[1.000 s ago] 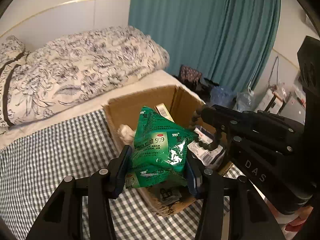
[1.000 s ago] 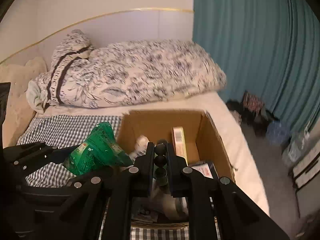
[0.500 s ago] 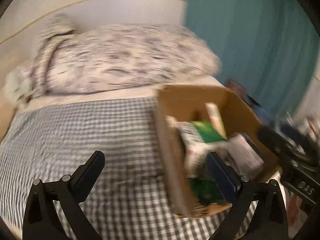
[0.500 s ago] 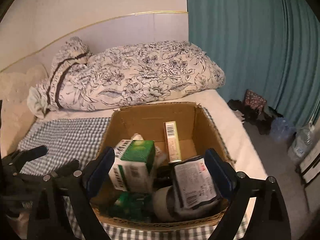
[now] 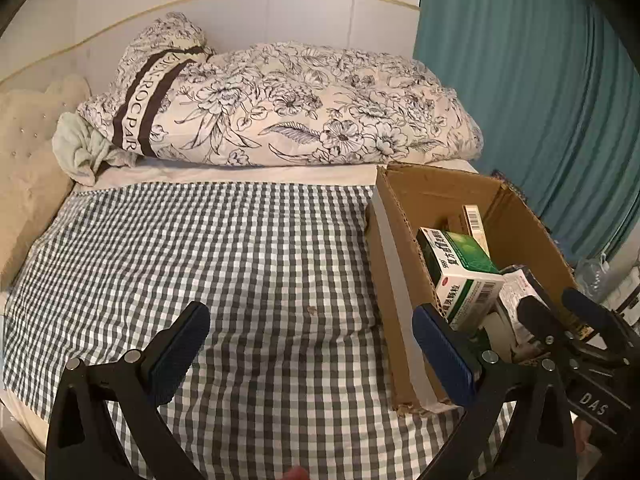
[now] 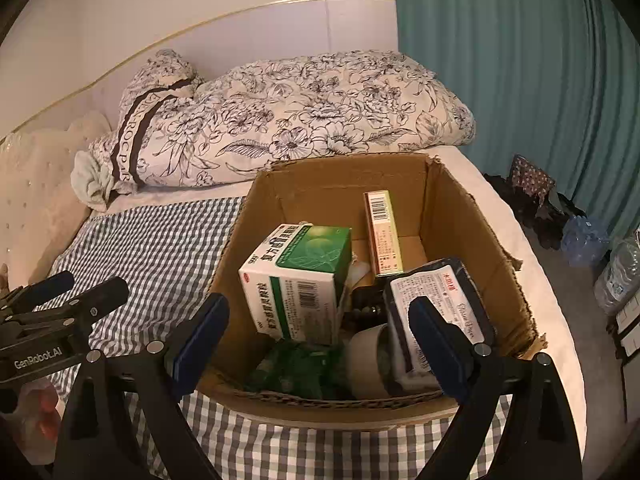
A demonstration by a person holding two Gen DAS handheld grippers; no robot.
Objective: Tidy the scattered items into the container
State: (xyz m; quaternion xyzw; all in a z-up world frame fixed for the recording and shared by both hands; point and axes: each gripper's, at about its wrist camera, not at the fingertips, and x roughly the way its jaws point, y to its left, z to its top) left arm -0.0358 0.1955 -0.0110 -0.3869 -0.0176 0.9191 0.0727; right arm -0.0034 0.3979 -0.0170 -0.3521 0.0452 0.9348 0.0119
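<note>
Cardboard forms the open box [image 6: 472, 216] that sits on the gingham bedspread [image 5: 240, 264] at the bed's right side, in front of the flowered quilt [image 5: 300, 108]. Inside it a green-and-white medicine carton [image 6: 300, 276] lies tilted on a green foil packet [image 6: 296, 368], with a slim orange box [image 6: 382, 232] leaning toward the far wall, a dark pouch with a white label [image 6: 444, 300] on the right and a pale roll [image 6: 368, 356] just beside that pouch. The left tongs [image 5: 316, 350] have just been opening and now gape wide over bare gingham, gripping nothing. The right tongs [image 6: 320, 340] have likewise just been opening; they hang spread above the box's near edge, empty, the goods lying loose beneath.
</note>
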